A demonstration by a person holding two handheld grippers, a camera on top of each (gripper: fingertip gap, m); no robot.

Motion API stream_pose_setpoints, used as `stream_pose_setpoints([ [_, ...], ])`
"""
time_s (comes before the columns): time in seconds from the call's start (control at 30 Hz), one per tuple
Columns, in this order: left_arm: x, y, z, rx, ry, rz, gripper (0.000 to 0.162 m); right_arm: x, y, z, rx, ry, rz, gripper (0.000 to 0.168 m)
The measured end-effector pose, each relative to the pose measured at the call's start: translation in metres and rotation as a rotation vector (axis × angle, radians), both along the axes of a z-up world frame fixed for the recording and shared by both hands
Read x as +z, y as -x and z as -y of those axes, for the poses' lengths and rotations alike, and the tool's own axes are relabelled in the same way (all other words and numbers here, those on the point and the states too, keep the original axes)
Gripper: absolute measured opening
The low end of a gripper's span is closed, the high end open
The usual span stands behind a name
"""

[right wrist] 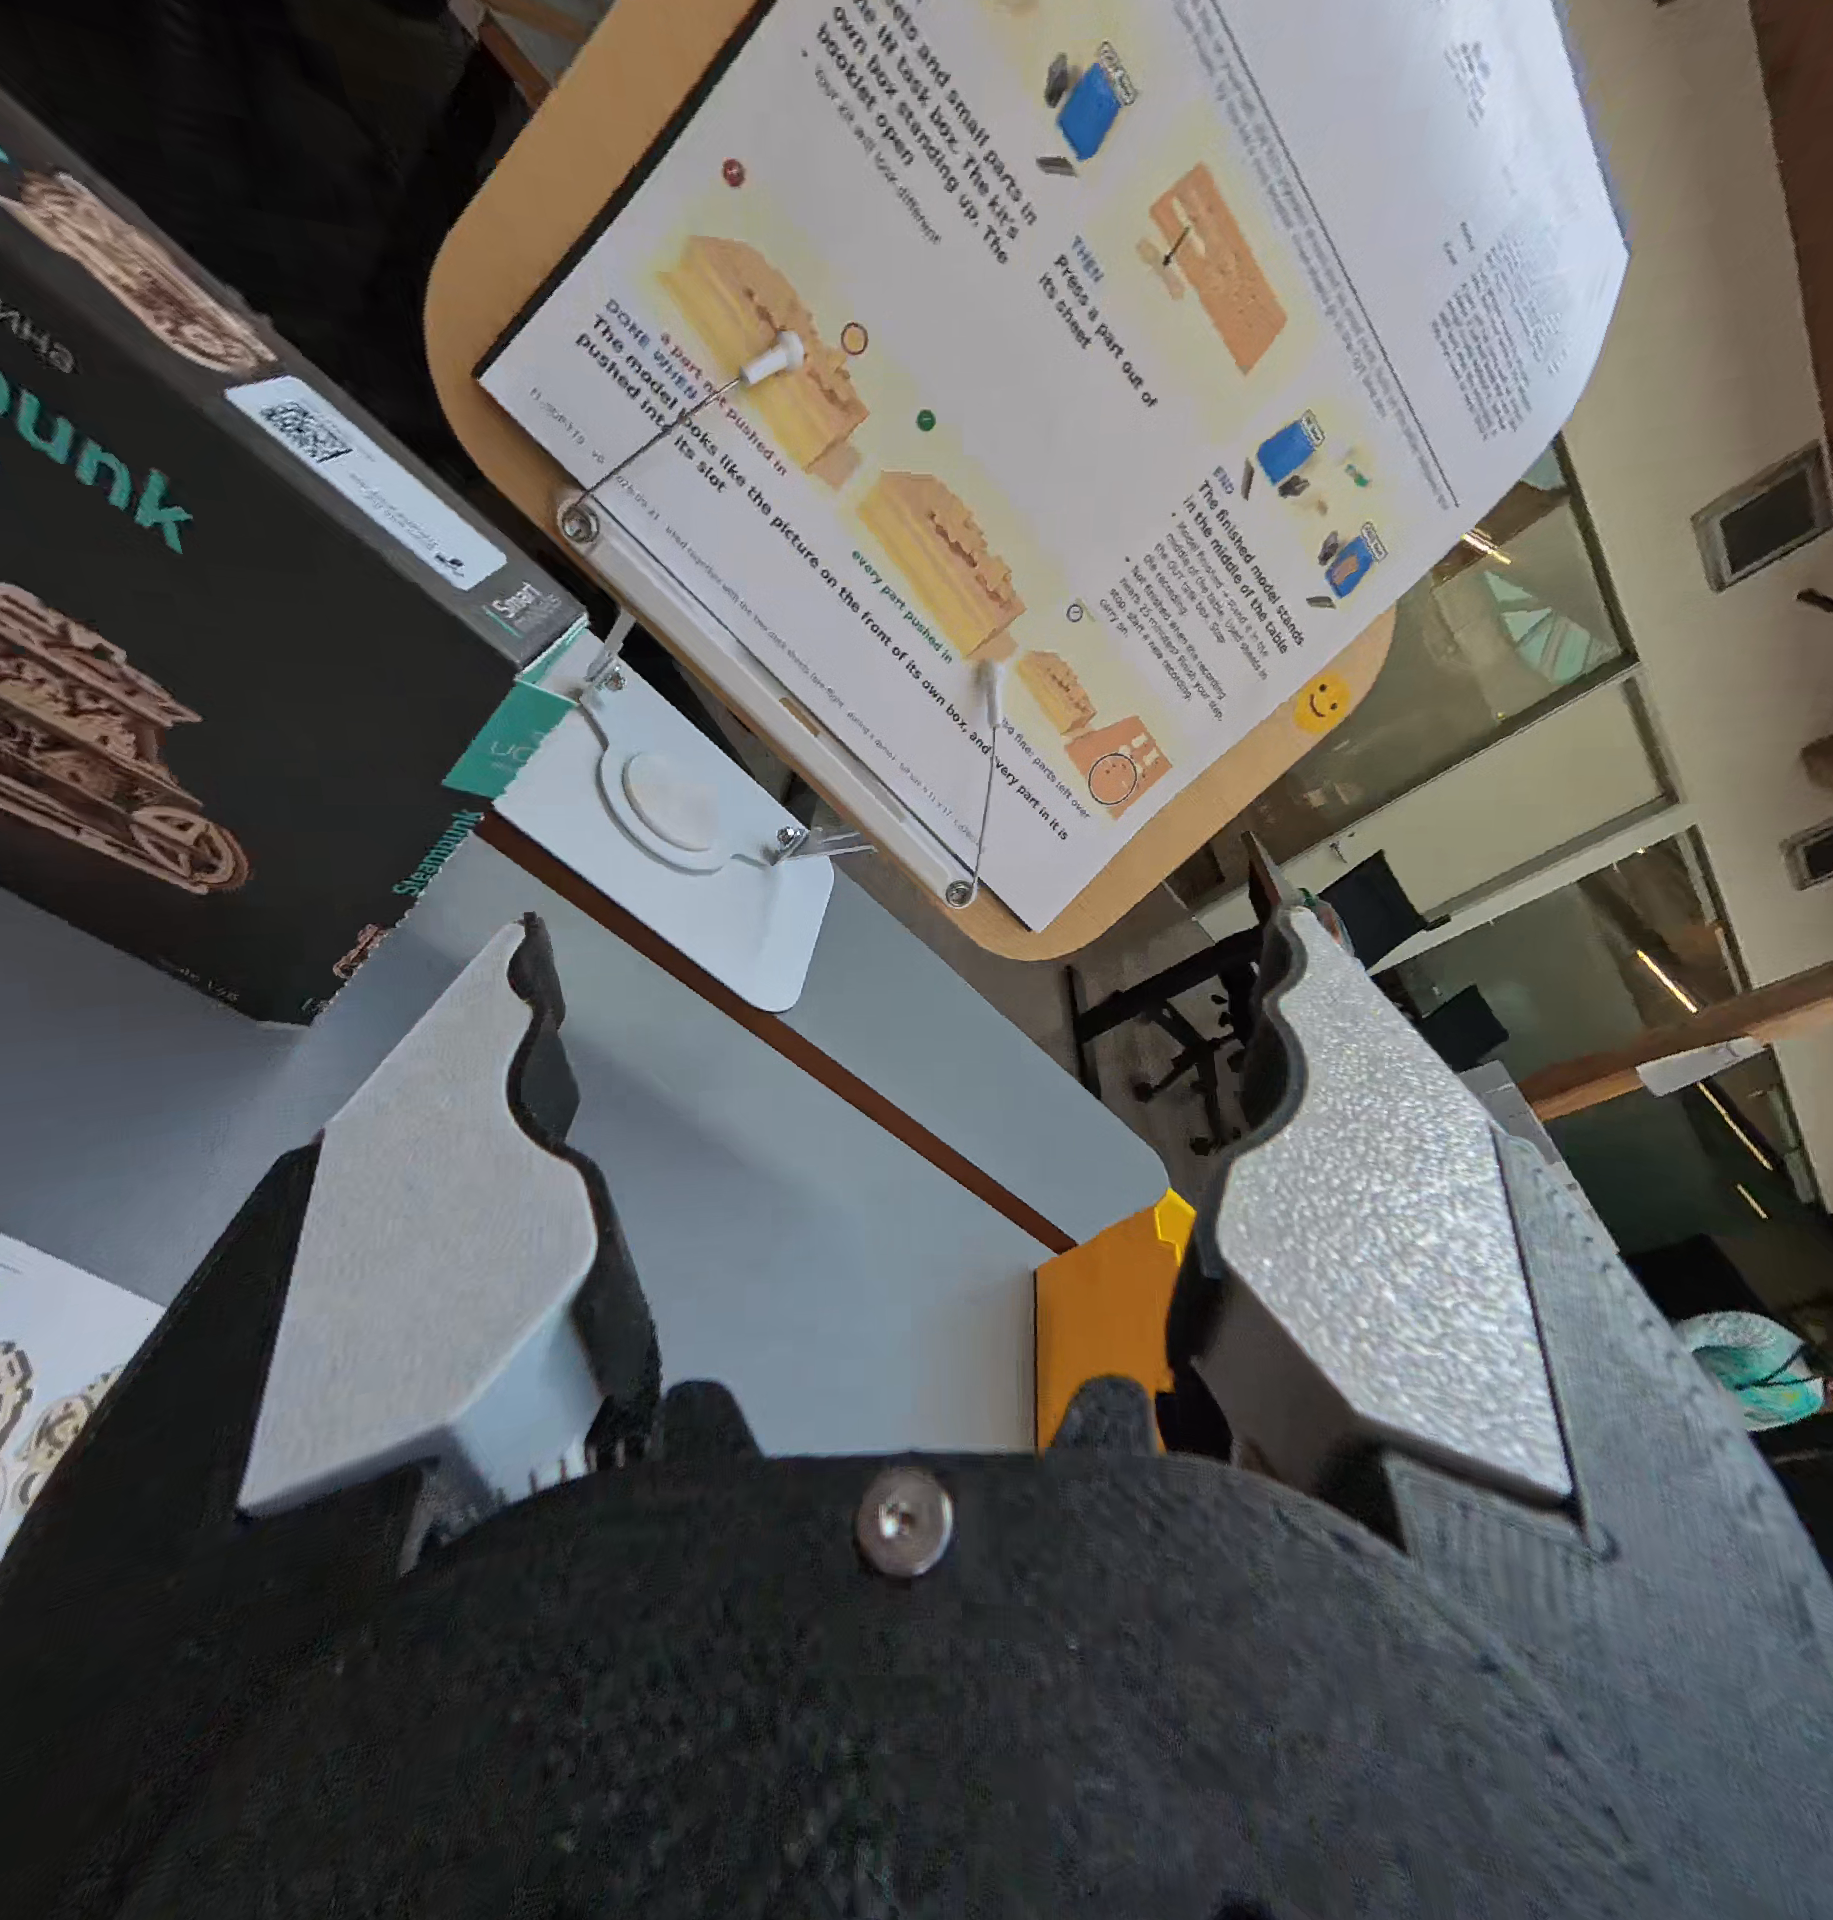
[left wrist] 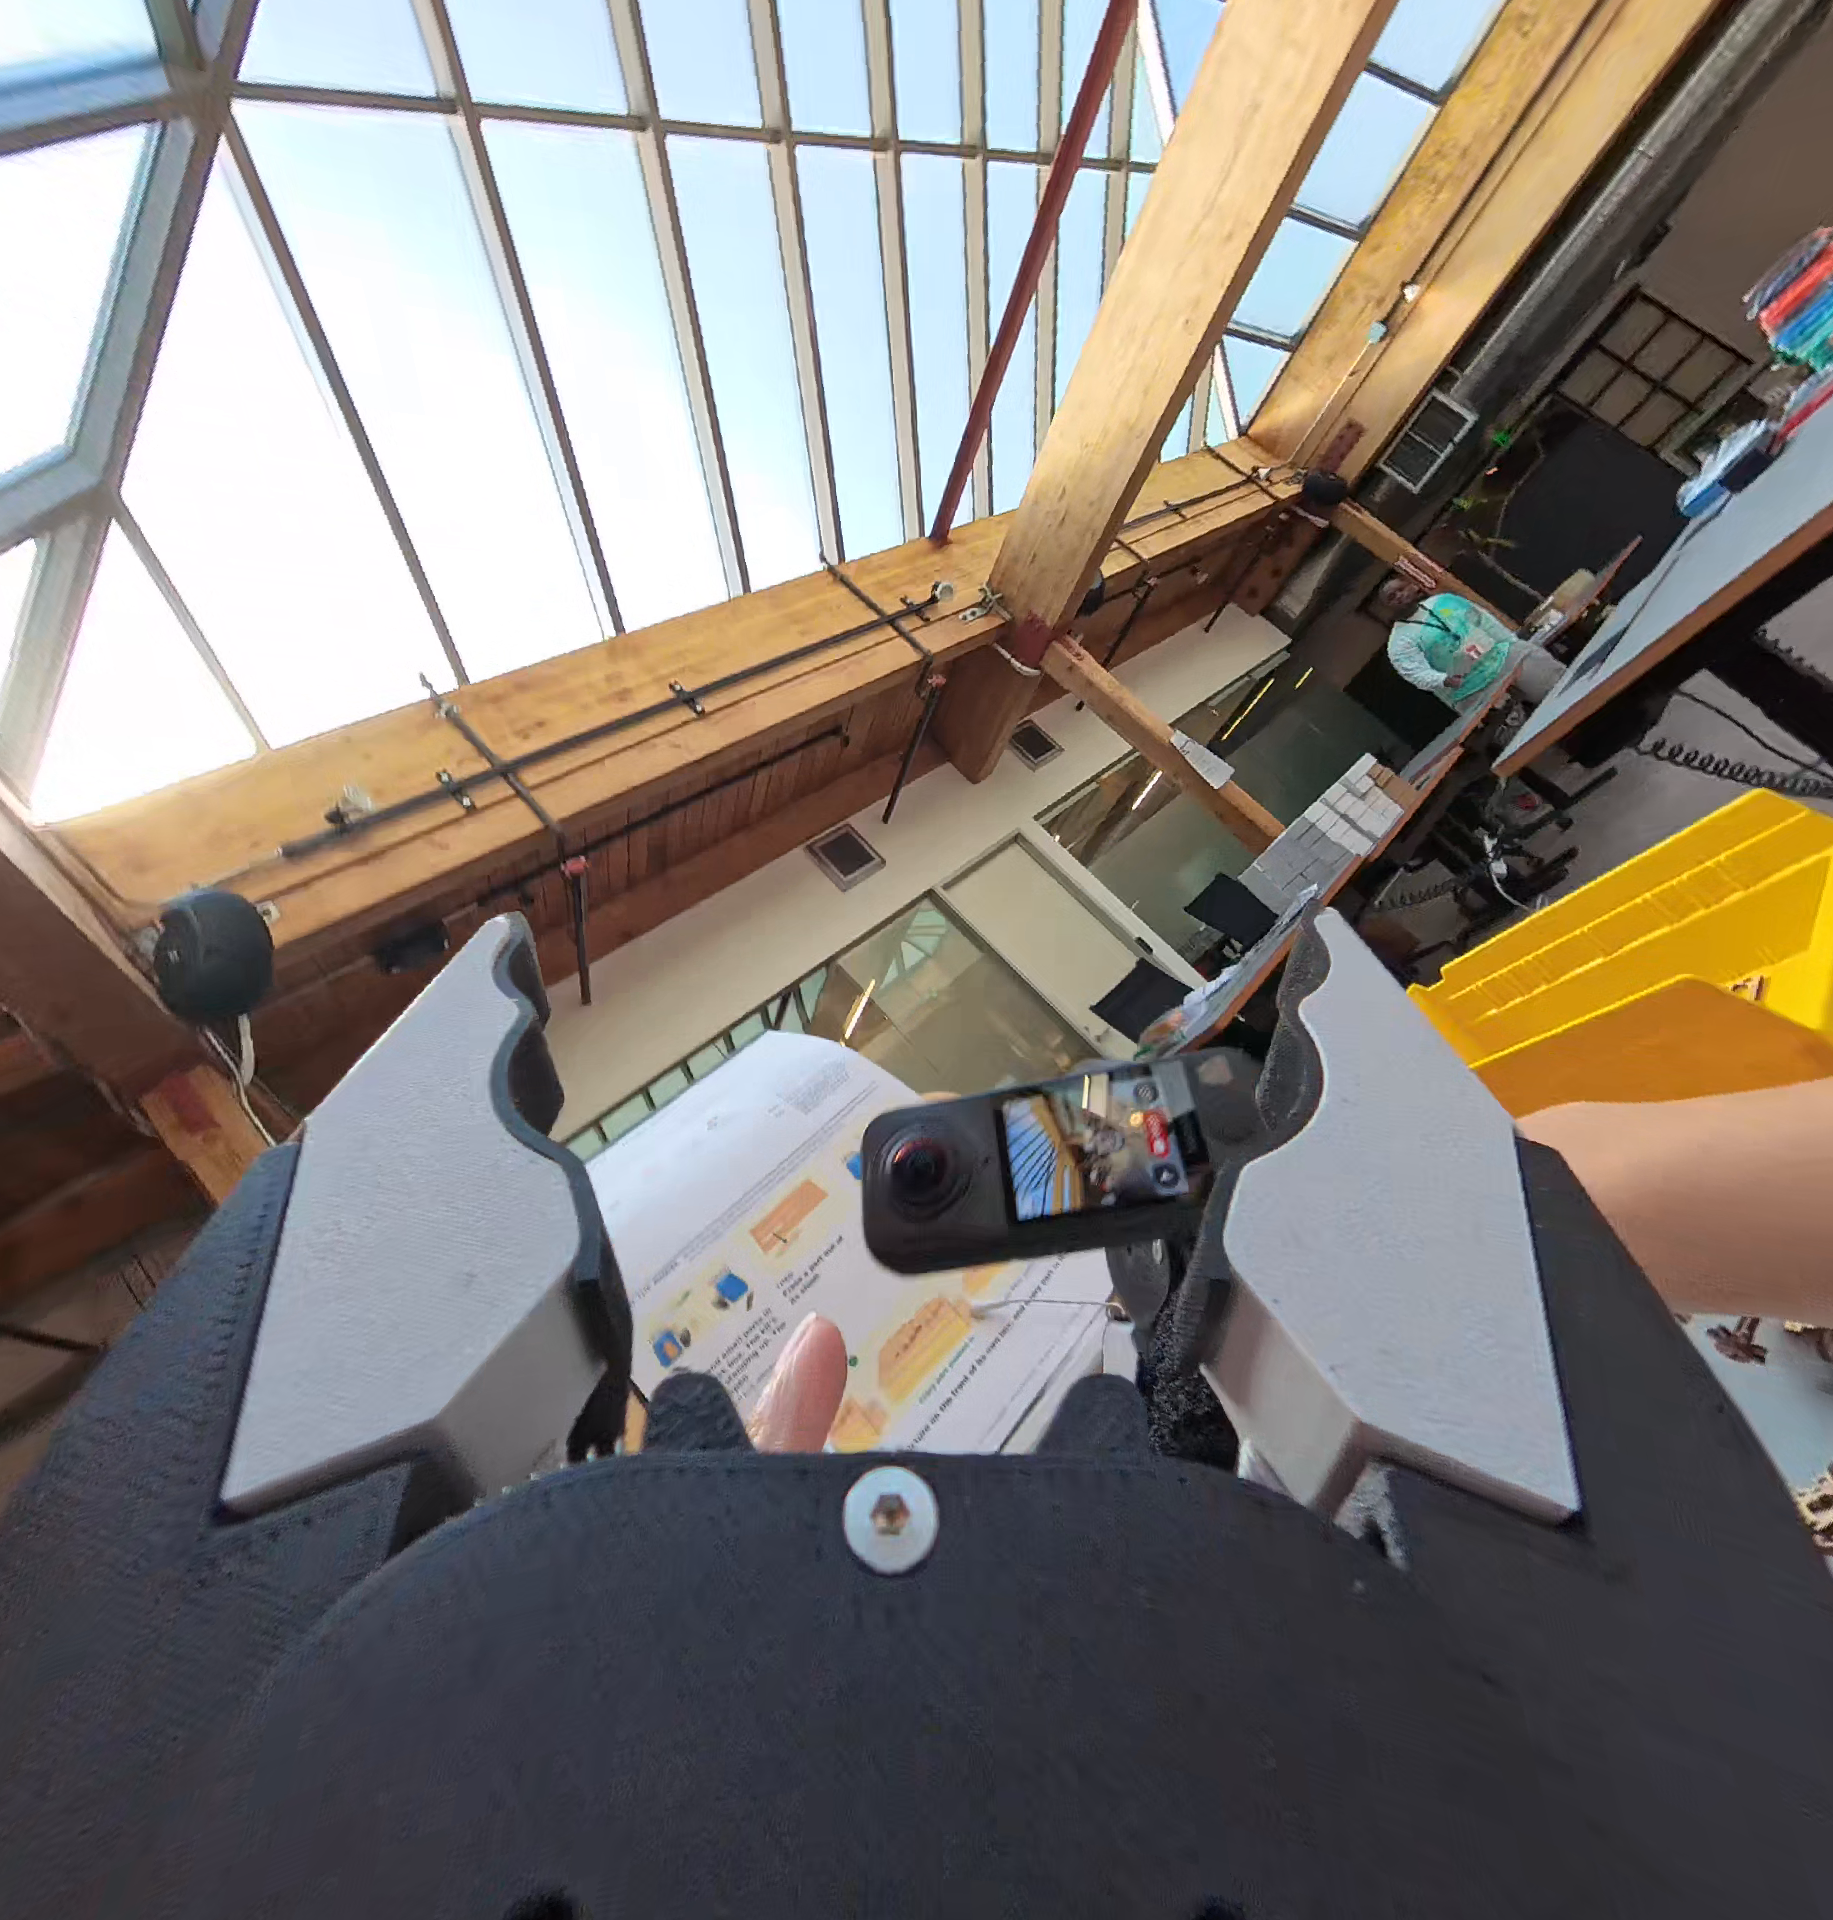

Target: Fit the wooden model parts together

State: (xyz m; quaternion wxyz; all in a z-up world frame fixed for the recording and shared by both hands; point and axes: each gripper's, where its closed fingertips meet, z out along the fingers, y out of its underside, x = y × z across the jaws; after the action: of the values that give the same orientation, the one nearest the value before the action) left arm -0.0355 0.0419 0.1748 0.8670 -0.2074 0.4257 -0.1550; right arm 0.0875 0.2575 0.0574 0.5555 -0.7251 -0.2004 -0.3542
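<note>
Two grippers, both empty, jaws spread wide.

Left wrist view: left gripper [left wrist: 917,1013] tilted up at skylight and timber beams; a small black camera [left wrist: 1037,1164] and a fingertip [left wrist: 803,1387] before the instruction sheet [left wrist: 766,1153].

Right wrist view: right gripper [right wrist: 907,1029] over the grey table's [right wrist: 870,1226] far edge, near dark kit box [right wrist: 164,582] and stand-mounted sheet [right wrist: 995,416]. Loose wooden parts not visible.

Judgement: setup stage; next, lower grippers and find parts.

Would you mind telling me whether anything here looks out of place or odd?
Yes: the printed sheet on the stand overhangs the wooden board, its top corner curling loose. The left tool points up at the skylight rather than the table, and both tools are open and empty.
</note>
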Motion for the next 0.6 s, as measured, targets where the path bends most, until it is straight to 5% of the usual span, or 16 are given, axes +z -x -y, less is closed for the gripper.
stream_pose_setpoints([
  [0.13, -0.023, -0.026, 0.04, 0.024, -0.18, -0.093, 0.134, -0.027, 0.035, -0.001, 0.041, 0.103, 0.086, 0.133],
  [0.6, -0.065, -0.057, 0.018, -0.045, -0.012, -0.245, 0.133, -0.059, 0.075, 0.005, 0.113, 0.218, 0.155, 0.132],
])
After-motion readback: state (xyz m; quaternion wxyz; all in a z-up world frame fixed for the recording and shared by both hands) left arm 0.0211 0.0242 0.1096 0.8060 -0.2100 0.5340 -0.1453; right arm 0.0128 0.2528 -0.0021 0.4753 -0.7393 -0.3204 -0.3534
